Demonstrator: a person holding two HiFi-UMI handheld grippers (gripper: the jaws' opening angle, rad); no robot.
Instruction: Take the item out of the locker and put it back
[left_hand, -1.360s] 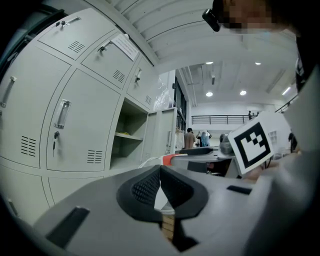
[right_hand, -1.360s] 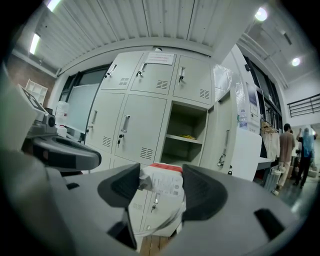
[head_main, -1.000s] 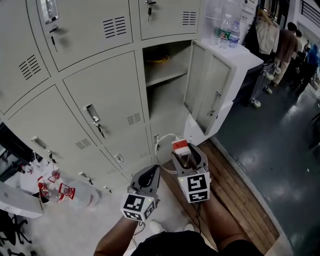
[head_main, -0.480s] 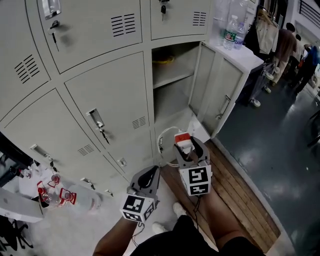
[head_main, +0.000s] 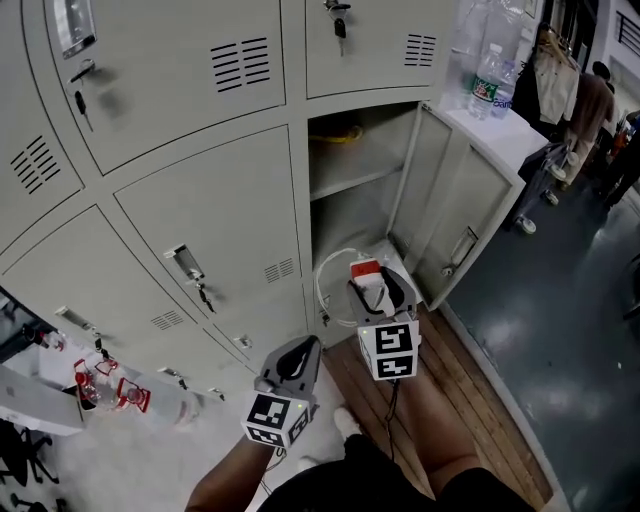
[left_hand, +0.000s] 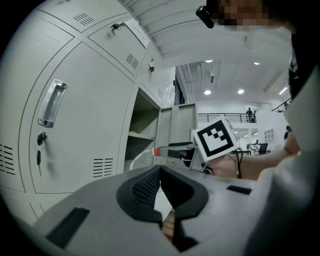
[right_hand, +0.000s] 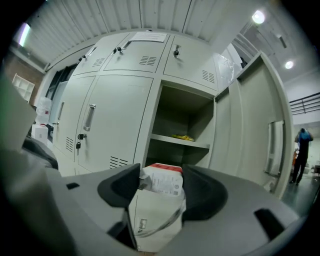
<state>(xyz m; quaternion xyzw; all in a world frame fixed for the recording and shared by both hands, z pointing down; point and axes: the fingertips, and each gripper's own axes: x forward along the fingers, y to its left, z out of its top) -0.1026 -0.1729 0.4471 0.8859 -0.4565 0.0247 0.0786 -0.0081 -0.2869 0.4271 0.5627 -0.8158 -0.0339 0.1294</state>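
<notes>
Your right gripper (head_main: 380, 292) pinches the red-topped white box (head_main: 364, 271), its long axis pointing toward the open locker (head_main: 347, 212) just ahead. Your left gripper (head_main: 298, 356), pressed together and empty, sits farther from that locker.

Painted metal, card, plastic and wood.
The lockers (head_main: 200, 180) are smooth, matt grey painted metal; the carton (right_hand: 159, 197) looks like matt white card; the left gripper (left_hand: 160, 172) is matt grey plastic with knobbly black pads (left_hand: 145, 187); bare wooden floor planks (head_main: 470, 370) adjoin a glossy dark floor (head_main: 570, 300).
</notes>
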